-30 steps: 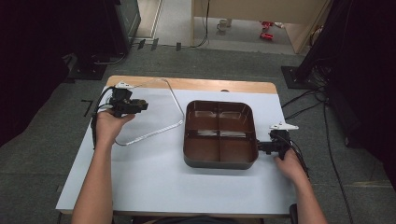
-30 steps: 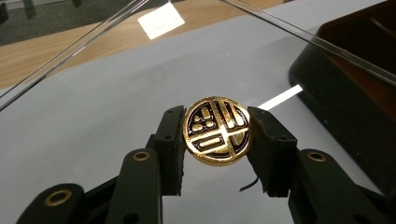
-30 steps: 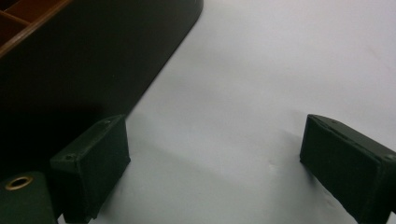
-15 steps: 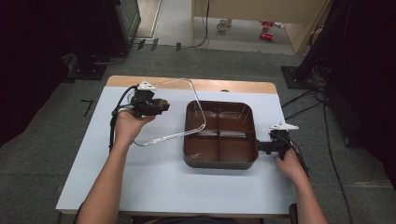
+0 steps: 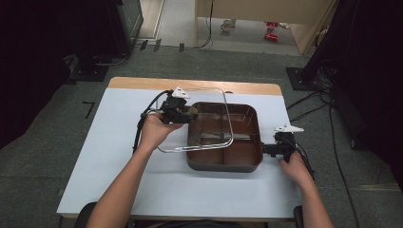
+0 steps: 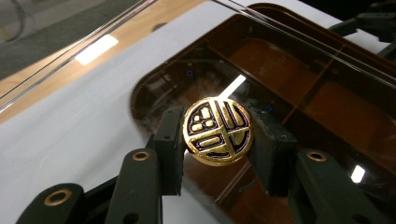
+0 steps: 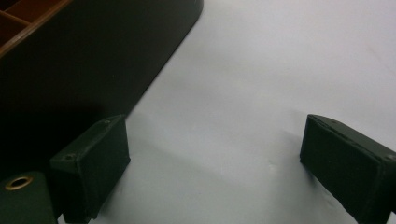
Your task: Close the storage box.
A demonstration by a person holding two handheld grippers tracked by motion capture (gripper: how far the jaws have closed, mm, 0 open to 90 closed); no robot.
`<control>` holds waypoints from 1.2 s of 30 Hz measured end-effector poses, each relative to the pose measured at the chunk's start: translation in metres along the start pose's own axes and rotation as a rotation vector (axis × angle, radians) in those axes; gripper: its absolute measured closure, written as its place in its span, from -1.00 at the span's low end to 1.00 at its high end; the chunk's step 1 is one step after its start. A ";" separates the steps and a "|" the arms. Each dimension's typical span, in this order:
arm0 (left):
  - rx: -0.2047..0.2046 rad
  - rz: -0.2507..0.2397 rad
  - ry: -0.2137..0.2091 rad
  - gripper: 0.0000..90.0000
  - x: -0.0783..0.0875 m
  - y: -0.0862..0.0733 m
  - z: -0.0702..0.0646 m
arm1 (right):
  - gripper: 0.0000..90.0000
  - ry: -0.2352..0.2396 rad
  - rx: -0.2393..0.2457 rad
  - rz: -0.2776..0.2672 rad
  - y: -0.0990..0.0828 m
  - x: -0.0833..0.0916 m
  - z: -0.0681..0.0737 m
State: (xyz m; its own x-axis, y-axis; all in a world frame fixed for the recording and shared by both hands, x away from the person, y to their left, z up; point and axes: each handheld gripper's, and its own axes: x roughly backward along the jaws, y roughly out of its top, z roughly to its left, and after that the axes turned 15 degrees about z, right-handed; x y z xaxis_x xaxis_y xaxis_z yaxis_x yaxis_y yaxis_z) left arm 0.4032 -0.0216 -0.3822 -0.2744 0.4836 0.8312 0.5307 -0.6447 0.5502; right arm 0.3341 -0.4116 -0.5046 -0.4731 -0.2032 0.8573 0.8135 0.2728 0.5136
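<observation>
Covering most of the table (image 5: 109, 156) is a pale white sheet, with a strip of bare wood along the far edge. Toward its right half sits a dark brown tray (image 5: 223, 164), squarish with rounded corners and split by low ridges into compartments; its inside is a glossy reddish brown. Wide bare surface lies to the left of the tray and along the near side, and a narrower margin runs to the right.

Above the tray's left part hangs a clear lid (image 5: 227, 121), a rounded transparent square with a thin rim, tilted and overlapping the tray's left compartments while its near-left corner reaches out past the tray over the white sheet. In the left gripper view the tray's dividers show through the clear panel.

At the lid's middle is a round gold knob (image 6: 217, 131) with a dark embossed pattern. The left gripper (image 6: 217, 140) has its jaws closed against the knob's two sides, holding the lid by it over the tray's left edge.

The right gripper (image 5: 271, 150) rests low on the sheet just beside the tray's right wall, near its front corner. In the right gripper view its jaws stand wide apart with nothing between them but white surface, the tray's dark wall just left of the left jaw.
</observation>
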 end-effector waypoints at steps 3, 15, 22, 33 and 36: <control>-0.004 -0.001 -0.018 0.32 -0.008 0.005 -0.008 | -0.83 0.000 0.000 0.001 0.000 0.000 0.000; -0.077 0.026 -0.063 0.32 -0.044 0.028 -0.044 | -0.83 0.001 -0.001 0.001 0.000 0.000 0.000; -0.100 0.077 -0.057 0.32 -0.064 0.039 -0.057 | -0.83 0.000 0.000 0.001 0.000 0.000 0.000; -0.132 0.105 -0.040 0.32 -0.073 0.042 -0.073 | -0.83 0.000 0.001 -0.001 0.000 0.000 0.000; -0.122 0.105 -0.047 0.32 -0.073 0.042 -0.072 | -0.83 0.000 0.001 0.000 0.000 0.000 0.000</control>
State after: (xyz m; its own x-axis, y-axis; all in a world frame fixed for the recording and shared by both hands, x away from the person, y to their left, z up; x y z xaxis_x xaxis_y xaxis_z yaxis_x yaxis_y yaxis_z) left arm 0.3875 -0.1270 -0.4142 -0.1834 0.4345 0.8818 0.4528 -0.7589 0.4680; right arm 0.3342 -0.4117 -0.5047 -0.4733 -0.2036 0.8570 0.8129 0.2737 0.5140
